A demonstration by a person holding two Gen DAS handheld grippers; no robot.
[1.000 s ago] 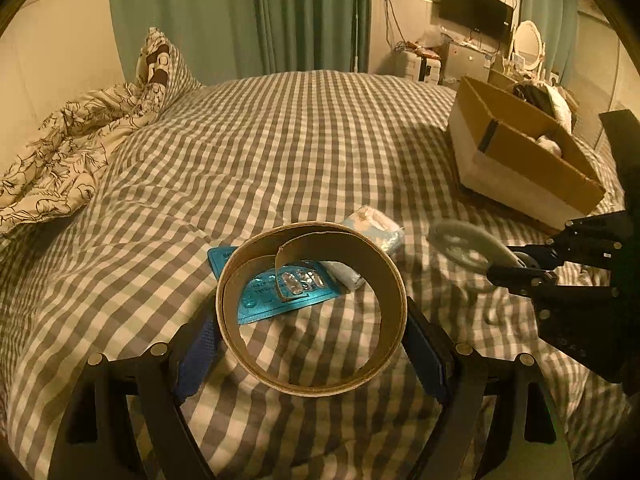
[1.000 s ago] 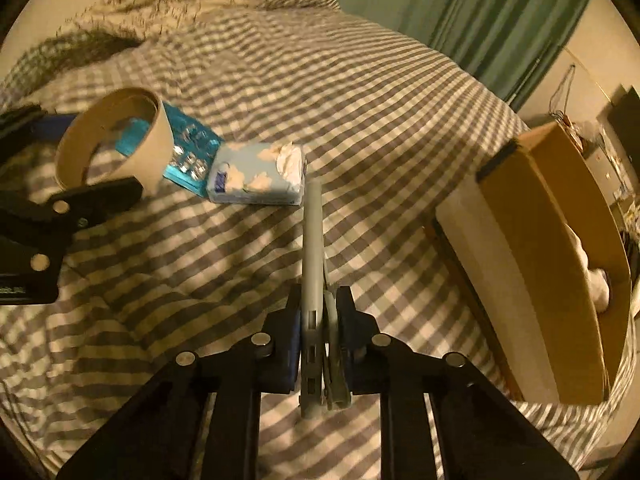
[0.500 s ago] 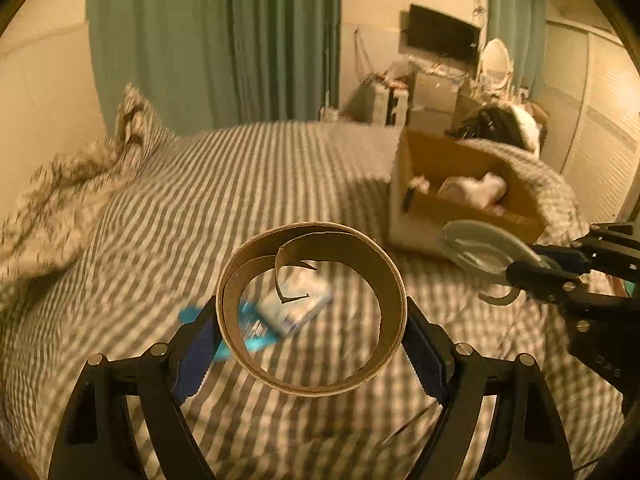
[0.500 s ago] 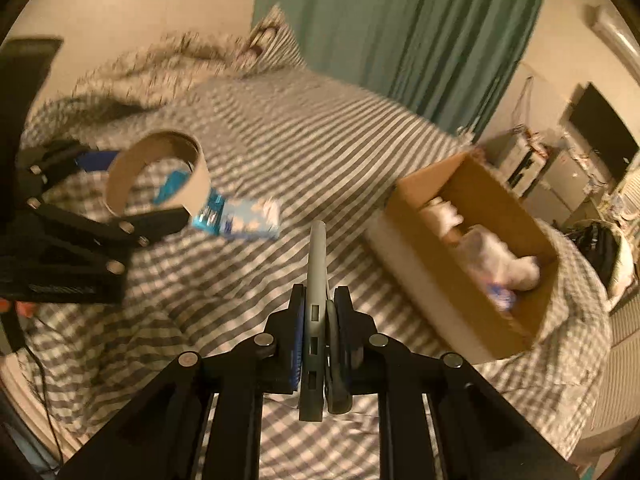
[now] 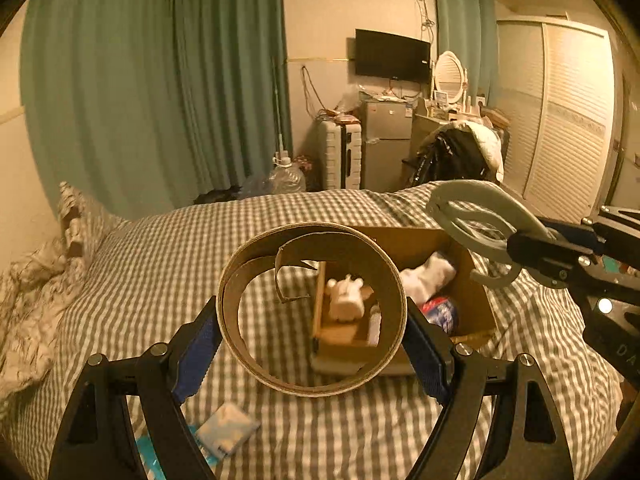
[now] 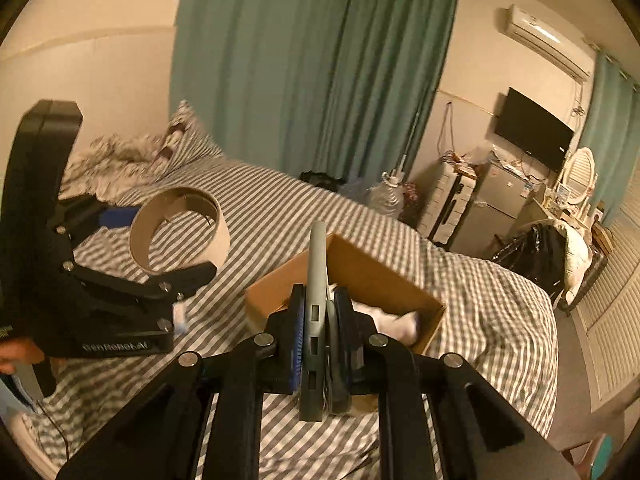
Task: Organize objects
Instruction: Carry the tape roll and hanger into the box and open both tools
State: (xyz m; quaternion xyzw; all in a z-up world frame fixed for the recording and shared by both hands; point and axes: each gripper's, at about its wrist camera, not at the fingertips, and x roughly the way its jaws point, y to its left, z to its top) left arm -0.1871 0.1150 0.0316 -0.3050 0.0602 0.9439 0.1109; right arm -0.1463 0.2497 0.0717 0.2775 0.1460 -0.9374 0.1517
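My left gripper (image 5: 312,320) is shut on a brown cardboard ring (image 5: 256,264), an empty tape core, held above the checked bed; it also shows in the right wrist view (image 6: 218,236). My right gripper (image 6: 320,312) is shut on a flat grey round plastic piece (image 6: 318,264), seen edge-on, and as a disc in the left wrist view (image 5: 476,220). An open cardboard box (image 5: 472,304) sits on the bed beyond both grippers, with white soft items inside; it also shows in the right wrist view (image 6: 360,268).
A small tissue pack (image 5: 228,432) and a blue blister pack (image 5: 148,460) lie on the bed below my left gripper. A rumpled patterned duvet (image 5: 28,296) lies at the left. Green curtains, a fridge and a wardrobe stand beyond the bed.
Both grippers have lifted and swung toward the cardboard box, each still holding its item. The tissue pack and blister pack have dropped to the bottom of the left view.
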